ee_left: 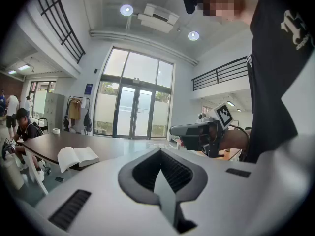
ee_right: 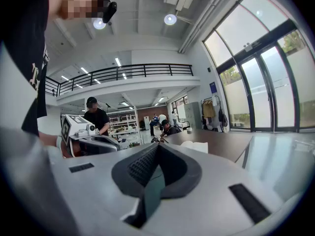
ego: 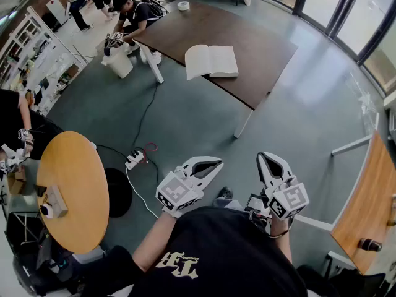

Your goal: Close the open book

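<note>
The open book [ego: 211, 60] lies face up with white pages on the near part of a dark brown table [ego: 253, 39], far ahead of me across the grey floor. Both grippers hang in front of my chest, well short of the table. My left gripper [ego: 216, 163] is shut and empty, and my right gripper [ego: 264, 158] is shut and empty beside it. In the left gripper view the book [ee_left: 77, 157] shows small at the left, beyond the closed jaws of the left gripper [ee_left: 160, 156]. In the right gripper view the book [ee_right: 195, 146] is just past the closed right gripper [ee_right: 156, 149].
A round orange table [ego: 71, 190] stands at my left and a wooden tabletop [ego: 365, 209] at my right. A power strip [ego: 134, 159] with cables lies on the floor between me and the book's table. A person [ego: 133, 14] crouches by a white bucket [ego: 120, 65]. A tape roll [ego: 183, 5] sits on the far table edge.
</note>
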{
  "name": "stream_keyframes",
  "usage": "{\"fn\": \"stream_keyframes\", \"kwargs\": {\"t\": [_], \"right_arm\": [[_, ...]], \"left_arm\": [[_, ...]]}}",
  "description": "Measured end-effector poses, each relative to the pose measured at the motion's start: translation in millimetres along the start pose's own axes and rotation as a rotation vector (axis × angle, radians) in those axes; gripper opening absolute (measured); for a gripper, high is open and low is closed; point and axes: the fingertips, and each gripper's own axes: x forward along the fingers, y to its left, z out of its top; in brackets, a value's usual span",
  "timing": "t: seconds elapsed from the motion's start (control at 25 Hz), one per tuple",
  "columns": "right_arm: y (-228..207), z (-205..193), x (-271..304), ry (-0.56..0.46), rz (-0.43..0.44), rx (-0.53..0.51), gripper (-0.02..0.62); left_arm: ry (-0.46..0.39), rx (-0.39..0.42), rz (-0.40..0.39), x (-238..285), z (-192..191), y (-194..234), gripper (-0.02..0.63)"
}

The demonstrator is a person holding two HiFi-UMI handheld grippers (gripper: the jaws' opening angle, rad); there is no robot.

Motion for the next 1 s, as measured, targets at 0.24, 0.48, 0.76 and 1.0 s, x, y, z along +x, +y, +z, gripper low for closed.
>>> {"fn": "stream_keyframes", "kwargs": {"t": [0.24, 0.48, 0.76, 1.0], "right_arm": [[-19, 2, 9, 0.006, 0.01, -0.002, -0.011], [-41, 1, 14, 0.008, 0.017, 0.005, -0.011], [-68, 0, 18, 0.017, 0.026, 0.003, -0.011], [-91, -6, 17, 0.04, 0.031, 0.006, -0.011]], "left_arm": [[0.012, 0.007, 0.006, 19, 3, 8, 0.003], [0.016, 0.006, 0.008, 40, 6, 15, 0.002], [0.017, -0.005, 0.009, 67, 7, 20, 0.002], [0.01, -0.013, 0.007, 92, 8, 20, 0.002]]}}
